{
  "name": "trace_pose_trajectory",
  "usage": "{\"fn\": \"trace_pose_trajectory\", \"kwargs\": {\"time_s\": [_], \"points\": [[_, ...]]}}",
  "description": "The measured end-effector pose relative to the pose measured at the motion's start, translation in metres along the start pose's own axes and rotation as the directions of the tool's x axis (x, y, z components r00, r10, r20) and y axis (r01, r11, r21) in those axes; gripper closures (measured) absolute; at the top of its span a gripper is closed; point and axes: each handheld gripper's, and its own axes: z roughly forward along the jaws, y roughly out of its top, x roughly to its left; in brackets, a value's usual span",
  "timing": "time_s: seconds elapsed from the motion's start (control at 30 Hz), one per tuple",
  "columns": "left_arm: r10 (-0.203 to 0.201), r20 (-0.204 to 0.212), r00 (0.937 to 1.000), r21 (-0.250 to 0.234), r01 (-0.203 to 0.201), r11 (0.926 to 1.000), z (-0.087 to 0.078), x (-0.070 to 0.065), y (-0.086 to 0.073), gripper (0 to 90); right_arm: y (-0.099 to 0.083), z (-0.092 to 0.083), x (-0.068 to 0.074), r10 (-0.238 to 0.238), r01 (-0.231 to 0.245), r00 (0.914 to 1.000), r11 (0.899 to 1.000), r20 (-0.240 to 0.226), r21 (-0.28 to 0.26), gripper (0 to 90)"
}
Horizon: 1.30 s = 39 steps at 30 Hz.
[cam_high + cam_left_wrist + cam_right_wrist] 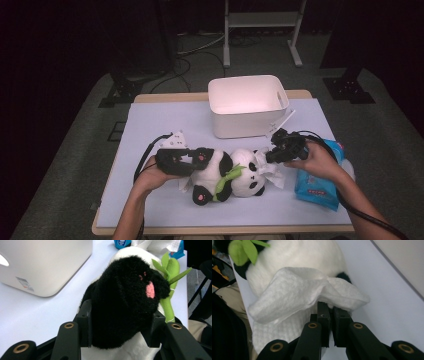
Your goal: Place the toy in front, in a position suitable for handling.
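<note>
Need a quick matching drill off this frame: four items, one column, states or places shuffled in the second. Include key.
Items
1. panda plush
2. white wipe
3. white bin
4. blue wipes pack

States
A. pinched in the right gripper
B. lying beside the right forearm
C. black limb clamped by the left gripper
D. standing open behind the plush

Pairs: 1-C, 2-A, 3-D, 4-B

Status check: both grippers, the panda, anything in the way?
Left gripper clamped on panda's black leg. Right gripper pinching white wipe against panda's head. White bin behind, apart. Nothing blocking.
</note>
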Motion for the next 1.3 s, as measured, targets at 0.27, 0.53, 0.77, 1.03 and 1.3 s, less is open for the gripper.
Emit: {"fn": "trace_pose_trajectory", "kwargs": {"time_s": [0.27, 0.53, 0.77, 1.03, 1.3], "points": [[-0.008, 0.008, 0.9999, -0.005, 0.008, 1.0000, -0.001, -0.001, -0.001, 50.8, -0.018, 0.007, -0.008, 0.045, -0.045, 0.9988, 0.999, -0.018, 0.000, 84.8], [-0.014, 0.011, 0.9998, -0.006, 0.014, 0.9999, -0.001, -0.001, -0.002, 50.8, -0.006, 0.007, -0.007, 0.028, -0.028, 0.9995, 1.000, -0.017, 0.006, 84.9], [-0.014, 0.016, 0.9998, -0.007, 0.014, 0.9999, -0.001, -0.001, -0.002, 50.8, 0.023, 0.004, -0.003, -0.023, 0.023, 0.9996, 1.000, -0.019, 0.006, 84.9], [-0.006, 0.023, 0.9997, -0.006, 0.006, 1.0000, -0.002, -0.001, -0.001, 50.7, 0.056, 0.007, 0.006, -0.086, 0.087, 0.9950, 0.996, -0.050, 0.004, 84.9], [-0.007, 0.030, 0.9995, -0.017, 0.008, 0.9998, -0.001, -0.003, 0.000, 50.7, 0.087, 0.020, 0.026, -0.159, 0.161, 0.9833, 0.987, -0.089, 0.017, 84.8]]}}
